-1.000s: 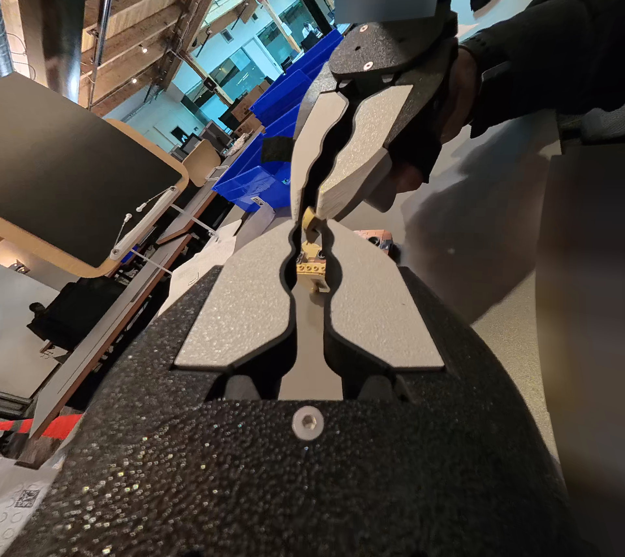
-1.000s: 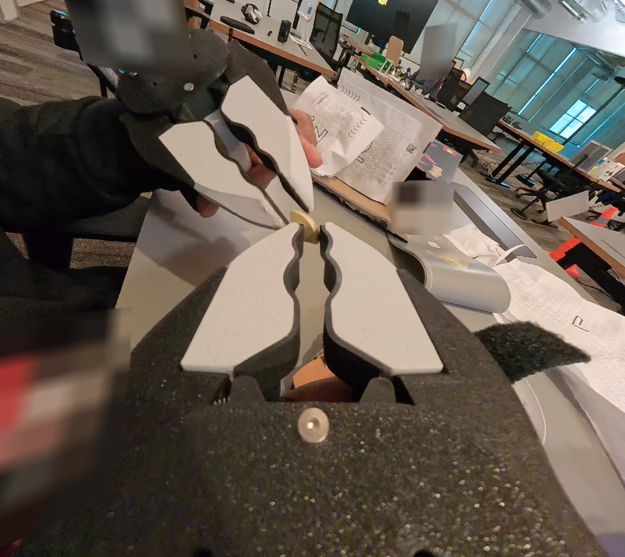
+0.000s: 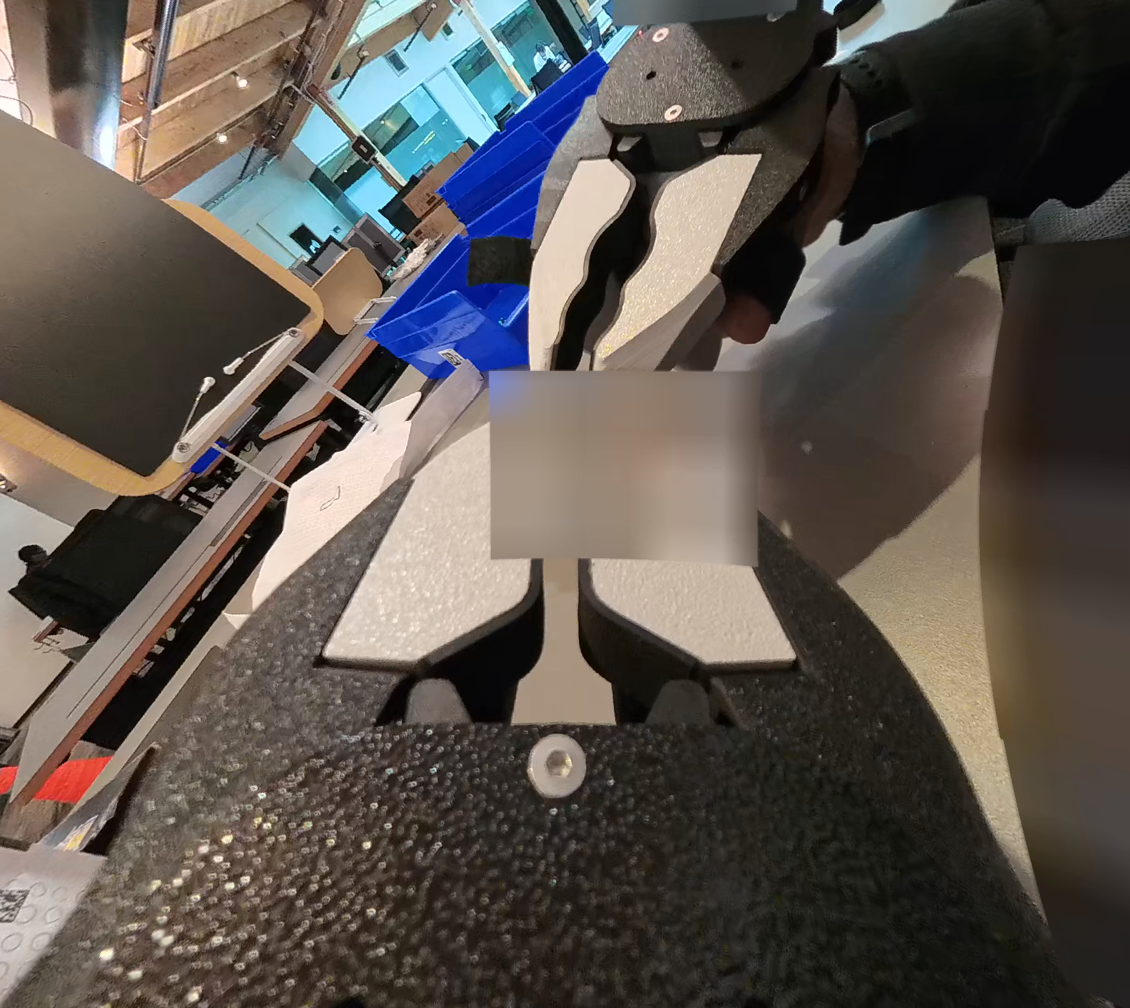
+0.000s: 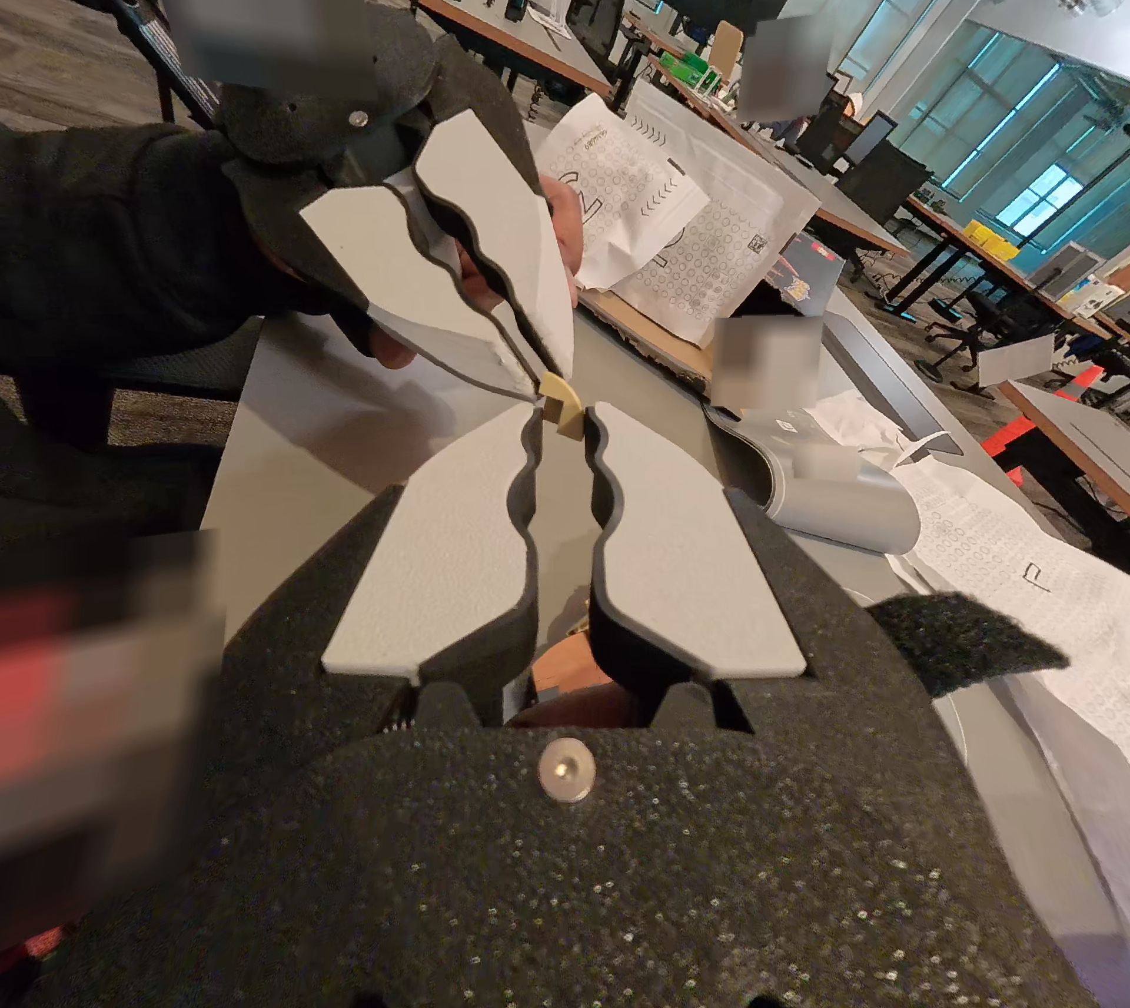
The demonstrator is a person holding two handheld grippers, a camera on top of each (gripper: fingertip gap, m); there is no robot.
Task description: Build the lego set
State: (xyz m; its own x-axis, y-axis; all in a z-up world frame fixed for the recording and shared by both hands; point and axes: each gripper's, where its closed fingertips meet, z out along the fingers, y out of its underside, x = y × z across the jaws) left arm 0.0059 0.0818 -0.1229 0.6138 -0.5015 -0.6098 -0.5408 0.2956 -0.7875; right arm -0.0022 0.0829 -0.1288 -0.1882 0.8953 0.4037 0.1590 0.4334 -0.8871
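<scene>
Right gripper [image 4: 565, 422]: jaws narrow, tips closed on a small tan piece [image 4: 570, 424] held just above the grey worktop [image 4: 342, 428]. A second tan piece with a rounded edge [image 4: 559, 386] sits on top of it, touching. Left gripper [image 4: 538, 388] comes in from the upper left, fingertips nearly together, pinching that rounded piece at its edge. In the left wrist view its own tips are covered by a blur patch. Farther right on the worktop: a grey curled pouch [image 4: 850, 507] and white patterned paper bags [image 4: 672, 220]. Blue bins [image 3: 465, 330] stand well beyond.
</scene>
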